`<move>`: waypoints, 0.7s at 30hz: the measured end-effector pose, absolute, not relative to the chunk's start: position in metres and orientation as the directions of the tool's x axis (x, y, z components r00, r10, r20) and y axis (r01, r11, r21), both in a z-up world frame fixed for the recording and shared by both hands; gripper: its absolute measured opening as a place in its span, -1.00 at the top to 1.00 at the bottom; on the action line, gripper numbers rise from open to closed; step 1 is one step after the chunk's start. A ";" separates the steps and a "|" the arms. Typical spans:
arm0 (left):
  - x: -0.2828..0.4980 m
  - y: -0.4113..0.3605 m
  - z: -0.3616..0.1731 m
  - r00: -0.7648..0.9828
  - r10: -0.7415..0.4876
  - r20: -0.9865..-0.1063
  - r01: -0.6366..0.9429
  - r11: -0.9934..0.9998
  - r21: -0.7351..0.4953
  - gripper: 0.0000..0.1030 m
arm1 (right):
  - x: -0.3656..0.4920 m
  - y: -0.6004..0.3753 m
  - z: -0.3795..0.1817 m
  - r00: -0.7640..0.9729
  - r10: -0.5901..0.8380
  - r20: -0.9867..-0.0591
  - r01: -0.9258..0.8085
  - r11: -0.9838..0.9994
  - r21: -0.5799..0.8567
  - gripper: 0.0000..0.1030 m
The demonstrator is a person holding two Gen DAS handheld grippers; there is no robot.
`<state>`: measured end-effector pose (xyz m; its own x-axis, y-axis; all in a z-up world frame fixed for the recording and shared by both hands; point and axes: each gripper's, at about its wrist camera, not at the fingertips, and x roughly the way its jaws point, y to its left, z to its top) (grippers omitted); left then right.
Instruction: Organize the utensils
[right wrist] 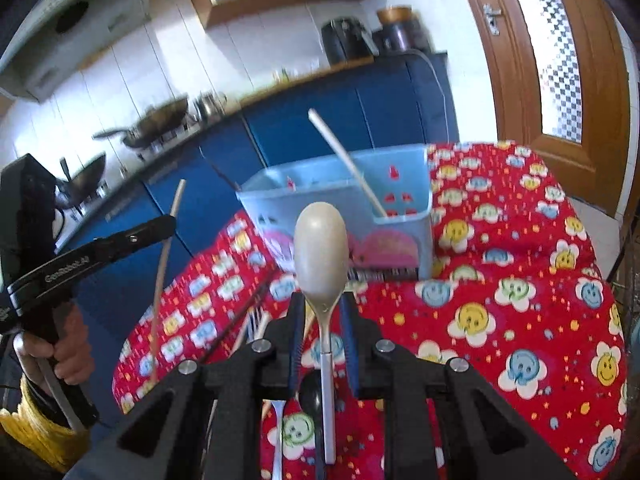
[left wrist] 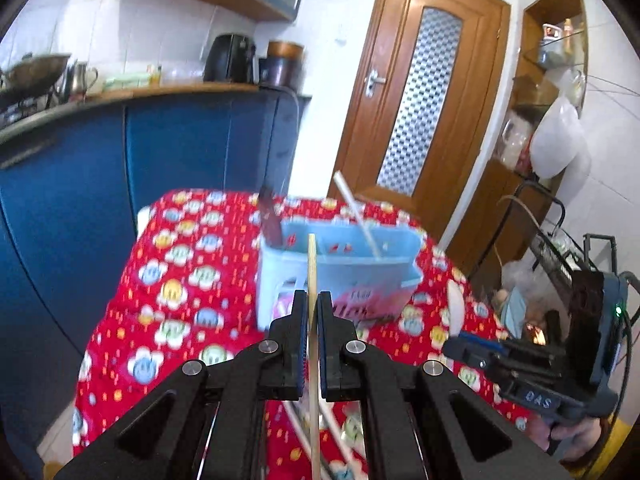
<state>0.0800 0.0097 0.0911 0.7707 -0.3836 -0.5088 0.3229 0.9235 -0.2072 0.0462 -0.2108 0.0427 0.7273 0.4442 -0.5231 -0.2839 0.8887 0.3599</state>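
Utensils are split between two handheld grippers and a pale blue plastic caddy (left wrist: pixel 352 264) that stands on a table near its far edge. A red tablecloth (left wrist: pixel 168 280) printed with smiling flower faces covers the table.

The left gripper (left wrist: pixel 313 312) has its jaws pressed onto a single thin wooden chopstick (left wrist: pixel 312 264), which stands almost upright just in front of the caddy. The right gripper (right wrist: pixel 322 320) pinches the neck of a beige spoon (right wrist: pixel 321 252) with a silver handle, bowl pointing up, in front of the caddy's near wall.

Inside the caddy, a white stick-like utensil (right wrist: pixel 348 164) leans in one compartment, and a dark-handled utensil (left wrist: pixel 271 220) stands in the compartment at the opposite end. More cutlery lies on the cloth below the right gripper, including a fork (right wrist: pixel 278 420) and a dark spoon (right wrist: pixel 311 394).

Behind the table runs a counter with blue cabinet fronts (left wrist: pixel 192 148). It holds a black kettle (left wrist: pixel 230 58), and a wok (right wrist: pixel 158 122) sits on a stove. White tiles cover the wall. A wooden door (left wrist: pixel 420 96) with a patterned glass panel stands to the right.
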 end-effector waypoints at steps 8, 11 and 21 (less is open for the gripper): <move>0.095 -0.011 0.119 0.850 -0.359 -0.386 0.316 0.933 -0.172 0.92 | 0.051 -0.228 0.062 0.813 0.424 -0.399 -0.275 0.884 0.379 0.94; 0.102 -0.017 0.128 0.873 -0.347 -0.344 0.308 0.937 -0.165 0.92 | 0.056 -0.233 0.065 0.823 0.420 -0.382 -0.270 0.881 0.387 0.94; 0.128 -0.021 0.147 0.906 -0.317 -0.281 0.266 0.942 -0.206 0.92 | 0.065 -0.240 0.057 0.815 0.425 -0.395 -0.262 0.877 0.403 0.94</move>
<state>0.1279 -0.0210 0.1467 0.9060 -0.3167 -0.2808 0.2655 0.9419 -0.2056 0.0655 -0.2397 0.0574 0.8145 0.4246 -0.3953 -0.2615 0.8770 0.4032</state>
